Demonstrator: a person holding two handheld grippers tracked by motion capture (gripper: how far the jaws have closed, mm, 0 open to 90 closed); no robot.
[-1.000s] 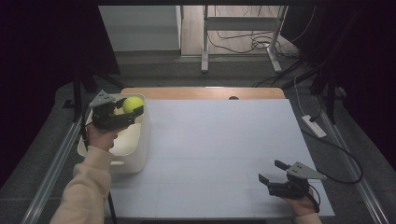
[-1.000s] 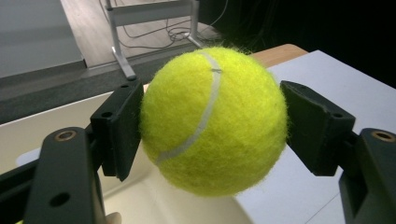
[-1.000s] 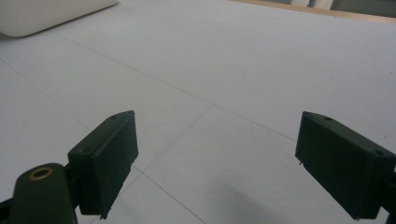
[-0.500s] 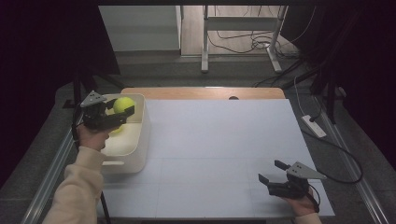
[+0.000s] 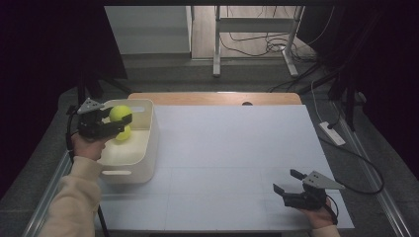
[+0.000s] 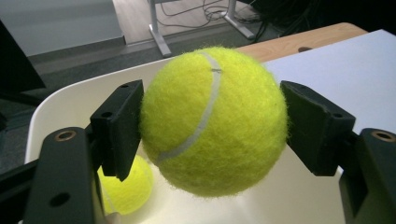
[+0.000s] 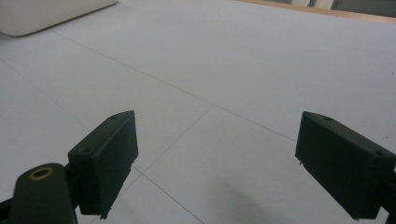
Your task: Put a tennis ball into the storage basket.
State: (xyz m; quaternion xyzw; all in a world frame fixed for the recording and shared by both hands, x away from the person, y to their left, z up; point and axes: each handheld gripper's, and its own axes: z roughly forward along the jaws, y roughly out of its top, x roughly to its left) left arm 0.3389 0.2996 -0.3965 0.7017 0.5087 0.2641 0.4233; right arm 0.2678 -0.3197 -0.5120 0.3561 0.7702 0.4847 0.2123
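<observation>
My left gripper (image 5: pixel 118 117) is shut on a yellow tennis ball (image 5: pixel 119 113) and holds it above the cream bin (image 5: pixel 148 148) at the table's left edge. Up close, in the left gripper view, both black pads press the tennis ball (image 6: pixel 212 121) from either side. A second tennis ball (image 5: pixel 123 133) lies on the bin's floor below it, and in the left gripper view this second ball (image 6: pixel 126 189) peeks out under the left jaw. My right gripper (image 5: pixel 287 181) rests open near the front right corner of the white table (image 5: pixel 237 143), with nothing between its jaws (image 7: pixel 215 158).
The bin's corner (image 7: pixel 42 14) sits far off at the top left of the right gripper view. A wooden strip (image 5: pixel 217 98) borders the table's far edge. A power strip (image 5: pixel 332 133) and cables lie on the floor to the right.
My left gripper has carried the tennis ball leftward and slightly down over the bin. The right gripper has stayed in place.
</observation>
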